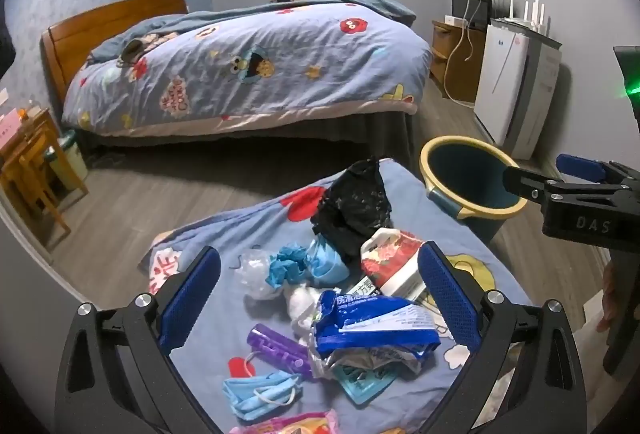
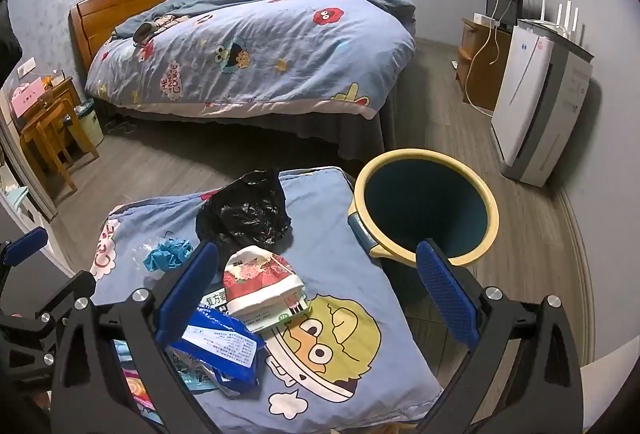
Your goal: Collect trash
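Observation:
Trash lies on a blue cartoon-print cover [image 1: 224, 234] [image 2: 340, 234]: a black plastic bag [image 1: 354, 207] [image 2: 244, 215], a red-and-white carton [image 1: 390, 258] [image 2: 260, 284], a blue wrapper [image 1: 372, 326] [image 2: 224, 342], a crumpled blue glove [image 1: 286, 266] [image 2: 166, 254], a purple wrapper [image 1: 276, 350] and a blue face mask [image 1: 258, 392]. A dark bin with a yellow rim [image 1: 472, 181] [image 2: 426, 211] stands on the floor to the right. My left gripper [image 1: 320, 298] is open and empty above the pile. My right gripper [image 2: 316, 294] is open and empty over the cover's right side; it also shows in the left wrist view [image 1: 536, 175].
A bed with a cartoon duvet [image 1: 248, 69] [image 2: 248, 53] fills the far side. A white appliance [image 1: 516, 93] [image 2: 536, 109] and a wooden cabinet [image 1: 456, 61] stand along the right wall. A wooden table and chair [image 1: 28, 169] [image 2: 52, 125] sit at the left.

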Motion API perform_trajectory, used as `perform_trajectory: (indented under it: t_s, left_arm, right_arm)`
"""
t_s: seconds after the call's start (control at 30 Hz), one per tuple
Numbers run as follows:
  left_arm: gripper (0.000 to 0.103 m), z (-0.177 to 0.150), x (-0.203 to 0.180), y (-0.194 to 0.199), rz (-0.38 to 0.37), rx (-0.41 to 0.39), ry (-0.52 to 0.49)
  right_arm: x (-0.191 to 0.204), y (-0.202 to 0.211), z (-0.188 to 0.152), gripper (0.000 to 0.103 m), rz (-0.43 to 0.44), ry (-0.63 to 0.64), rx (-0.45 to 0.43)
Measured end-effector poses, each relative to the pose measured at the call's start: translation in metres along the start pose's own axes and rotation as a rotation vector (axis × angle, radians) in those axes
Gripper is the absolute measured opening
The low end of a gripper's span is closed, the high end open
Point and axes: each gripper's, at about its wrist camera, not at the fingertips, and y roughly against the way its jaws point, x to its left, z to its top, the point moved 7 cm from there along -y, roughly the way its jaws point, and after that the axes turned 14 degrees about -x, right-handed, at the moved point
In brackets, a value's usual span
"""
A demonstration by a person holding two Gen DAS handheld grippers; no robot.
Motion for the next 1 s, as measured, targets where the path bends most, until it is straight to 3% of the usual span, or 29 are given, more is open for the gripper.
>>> perform_trajectory:
  t_s: [1.0]
  left_arm:
    - [0.098,-0.0017,0.0055,-0.0008,-0.005,0.000,0.005]
  right_arm:
    - [-0.0016,-0.0002,-0.0006,0.097,-0.003,-0.007,0.007]
